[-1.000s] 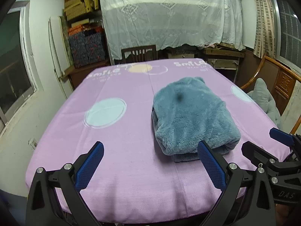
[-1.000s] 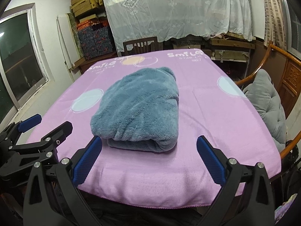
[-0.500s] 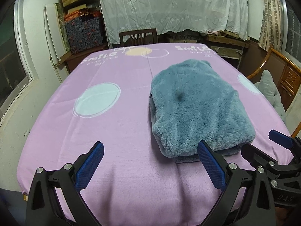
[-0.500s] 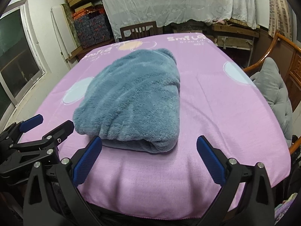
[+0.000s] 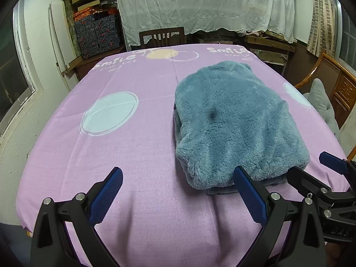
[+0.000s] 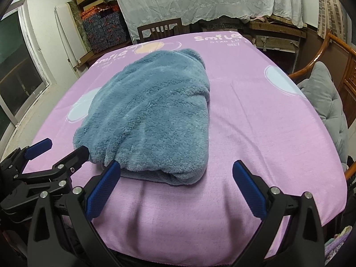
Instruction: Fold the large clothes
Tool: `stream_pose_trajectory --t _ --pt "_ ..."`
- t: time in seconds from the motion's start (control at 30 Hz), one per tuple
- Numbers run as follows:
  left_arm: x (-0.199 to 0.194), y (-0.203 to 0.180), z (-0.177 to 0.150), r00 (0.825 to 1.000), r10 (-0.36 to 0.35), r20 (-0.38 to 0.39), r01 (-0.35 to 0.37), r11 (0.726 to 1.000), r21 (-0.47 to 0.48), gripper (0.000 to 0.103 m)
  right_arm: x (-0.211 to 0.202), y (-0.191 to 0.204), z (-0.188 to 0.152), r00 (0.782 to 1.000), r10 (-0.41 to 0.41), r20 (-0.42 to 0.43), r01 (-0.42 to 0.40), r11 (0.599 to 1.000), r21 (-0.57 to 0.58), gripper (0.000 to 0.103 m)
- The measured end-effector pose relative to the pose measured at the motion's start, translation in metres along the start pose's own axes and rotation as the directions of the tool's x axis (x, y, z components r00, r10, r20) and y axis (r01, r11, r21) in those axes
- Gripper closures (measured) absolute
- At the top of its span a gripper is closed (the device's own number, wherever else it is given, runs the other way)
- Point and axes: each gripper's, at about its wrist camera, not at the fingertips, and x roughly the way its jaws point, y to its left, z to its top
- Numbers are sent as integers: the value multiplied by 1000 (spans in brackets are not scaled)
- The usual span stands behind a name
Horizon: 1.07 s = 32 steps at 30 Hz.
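The fluffy blue garment (image 5: 235,129) already lies folded into a thick, compact bundle on the purple-covered desk (image 5: 133,155), so little seems left, while the left hand-held gripper (image 5: 178,191) and right hand-held gripper (image 6: 175,187) hover spread wide, holding nothing.

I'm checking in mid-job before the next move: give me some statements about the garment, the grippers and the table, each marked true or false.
1. The blue fleece garment lies folded into a bundle on the purple tablecloth. True.
2. The left gripper is shut on the garment. False: it is open and holds nothing.
3. The right gripper is open, its jaws spread near the garment's front edge. True.
4. The garment hangs over the table's edge. False: it lies wholly on the tabletop.
5. A wooden chair stands at the far end of the table. True.
6. The tablecloth is plain. False: it has pale circles and "Smile" lettering.
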Motion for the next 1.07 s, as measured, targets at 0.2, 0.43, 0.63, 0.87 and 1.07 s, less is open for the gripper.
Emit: stream_pose_trajectory --t 0.2,0.43,0.63,0.87,1.07 --pt "4 -3 0 1000 -2 -10 2 1000 2 3 1 -1 0 1000 0 -2 0 1000 -2 5" --pt "2 -6 0 1000 18 17 -19 1000 17 4 2 0 -1 1000 -2 -1 2 1000 -2 5" --pt "0 -8 0 999 28 21 -28 1000 11 4 2 0 -1 1000 2 -2 -2 1000 1 5" --pt "-4 -8 2 999 28 39 -29 999 19 4 3 -2 0 1000 4 1 -4 1000 -2 5" --pt "-5 -6 3 999 30 38 -31 1000 4 4 0 -1 -1 1000 2 1 -2 1000 -8 5"
